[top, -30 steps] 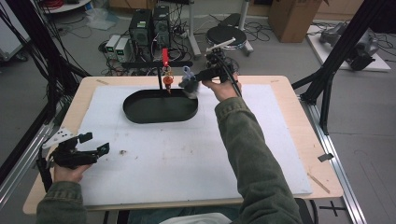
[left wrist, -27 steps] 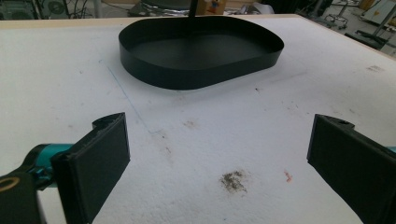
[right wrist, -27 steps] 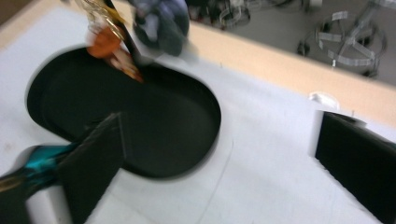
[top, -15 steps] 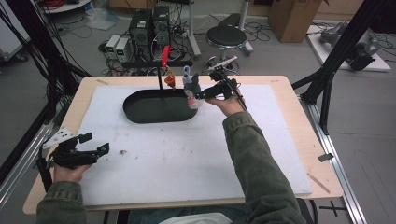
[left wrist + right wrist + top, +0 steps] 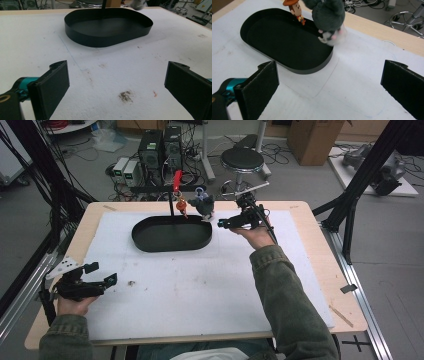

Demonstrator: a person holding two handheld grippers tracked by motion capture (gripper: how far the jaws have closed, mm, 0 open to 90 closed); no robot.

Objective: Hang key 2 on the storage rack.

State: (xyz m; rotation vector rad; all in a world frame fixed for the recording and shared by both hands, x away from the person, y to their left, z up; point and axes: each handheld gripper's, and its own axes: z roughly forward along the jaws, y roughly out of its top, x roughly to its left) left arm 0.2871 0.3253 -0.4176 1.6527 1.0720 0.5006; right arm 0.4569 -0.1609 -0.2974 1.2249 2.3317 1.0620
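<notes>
A black oval tray (image 5: 172, 236) lies at the back middle of the white mat. A thin black post (image 5: 171, 204) with a red top (image 5: 177, 179) rises at the tray's far rim. From it hang a small cowboy figure (image 5: 181, 206) and a grey plush toy (image 5: 204, 205). My right gripper (image 5: 226, 223) is open just right of the plush, with nothing in it. In the right gripper view the plush (image 5: 329, 15) looks blurred over the tray's (image 5: 287, 37) right end. My left gripper (image 5: 103, 273) rests open at the front left, facing the tray (image 5: 107, 27).
The white foam mat (image 5: 200, 290) covers most of the wooden table (image 5: 310, 220). It carries a small brown stain (image 5: 125, 95). Black frame posts stand at both sides. Computer boxes, cables and a stool (image 5: 242, 157) sit on the floor behind.
My right gripper has let go of the plush toy near the post and drawn back to the right. The plush now hangs by itself. The left gripper has stayed put.
</notes>
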